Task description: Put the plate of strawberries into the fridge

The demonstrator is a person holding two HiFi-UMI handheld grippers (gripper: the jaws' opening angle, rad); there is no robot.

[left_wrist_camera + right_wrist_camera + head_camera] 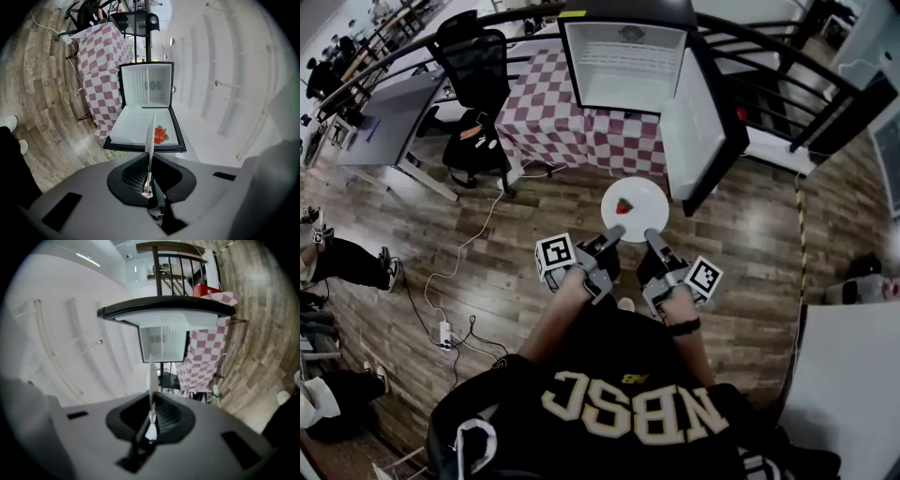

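A white plate (639, 192) with one red strawberry (623, 205) on it hangs in the air in front of the open mini fridge (623, 66). My left gripper (613, 234) is shut on the plate's near left rim and my right gripper (653, 237) is shut on its near right rim. In the left gripper view the plate (151, 133) shows edge-on between the jaws of the left gripper (150, 178), with the strawberry (160, 135) beside it. In the right gripper view the plate's rim (151, 378) is pinched in the right gripper (151, 420).
The fridge door (701, 117) stands swung open to the right of the plate. The fridge sits on a table under a red and white checked cloth (546, 117). A black office chair (473, 66) and a grey desk (389, 117) are at the left. Cables (450, 281) run over the wooden floor.
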